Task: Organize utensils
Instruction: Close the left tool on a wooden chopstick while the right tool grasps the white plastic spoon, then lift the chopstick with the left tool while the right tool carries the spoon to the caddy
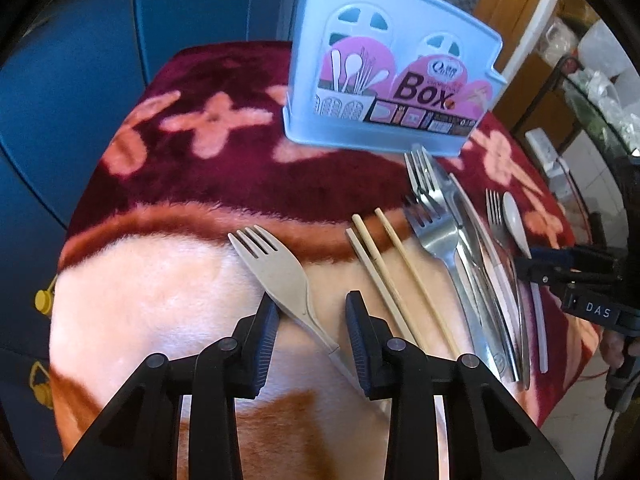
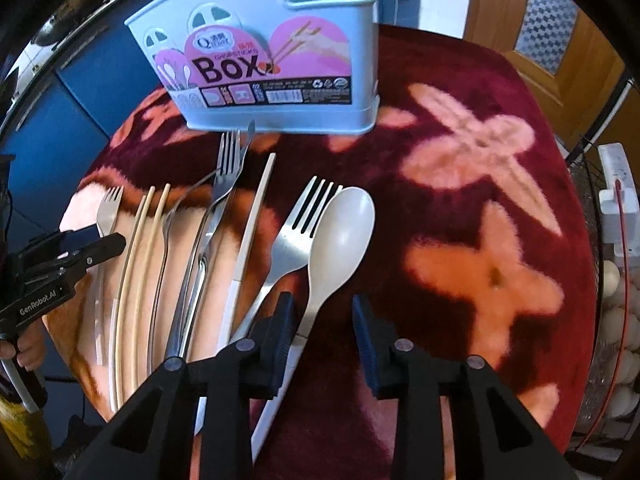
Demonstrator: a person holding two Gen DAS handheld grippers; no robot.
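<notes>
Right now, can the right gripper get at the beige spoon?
Probably yes. The right gripper already straddles the beige spoon at its handle, pads not pressing; only a steel fork lies close beside it.

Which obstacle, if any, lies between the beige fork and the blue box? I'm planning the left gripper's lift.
Nothing visible does. The beige fork lies between the left gripper fingers, and only bare blanket separates it from the blue box.

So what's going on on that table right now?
A person is sorting cutlery with two handheld grippers. The left gripper straddles the beige plastic fork; the right gripper straddles the beige spoon. Neither pair of fingers has visibly closed on its utensil. The chopsticks, metal forks and the rest lie on the blanket before the blue utensil box.
</notes>
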